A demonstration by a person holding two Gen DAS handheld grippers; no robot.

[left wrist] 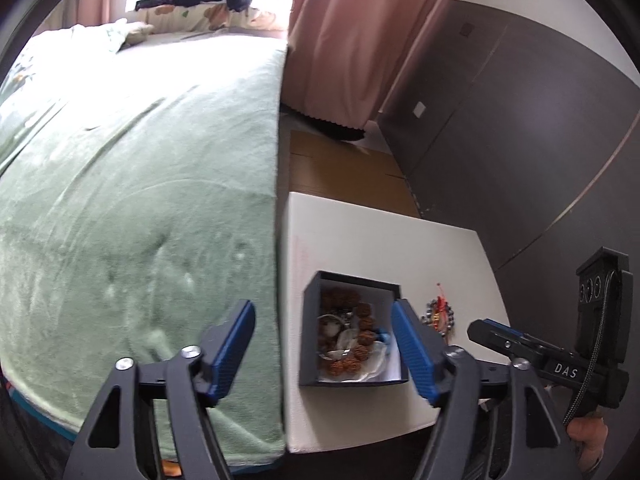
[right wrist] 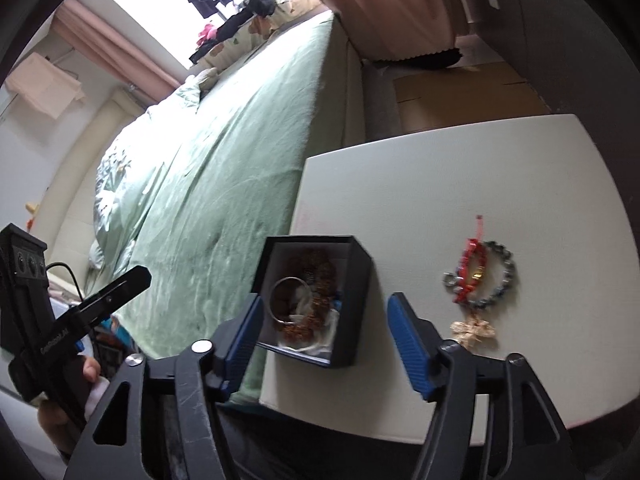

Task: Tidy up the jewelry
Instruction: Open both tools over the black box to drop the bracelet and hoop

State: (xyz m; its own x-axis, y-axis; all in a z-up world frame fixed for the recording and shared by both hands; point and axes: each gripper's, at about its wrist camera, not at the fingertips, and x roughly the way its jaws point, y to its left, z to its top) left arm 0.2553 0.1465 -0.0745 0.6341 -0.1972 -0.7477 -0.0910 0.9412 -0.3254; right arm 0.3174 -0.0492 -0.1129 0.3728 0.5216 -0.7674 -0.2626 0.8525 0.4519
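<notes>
Both my left claw and right claw hang released above the desk. The black box holds brown beads and a ring; the beaded bracelet lies beside it.

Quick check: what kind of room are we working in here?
Most likely a bedroom: a bed with a green blanket, pink curtains by a window, and a small white table beside the bed holding the jewelry box.

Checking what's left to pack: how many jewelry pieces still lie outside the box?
3, all on the white table right of the box: a dark bead bracelet, a red charm lying across it, and a gold ornament nearer the camera. Others may be hidden.
</notes>
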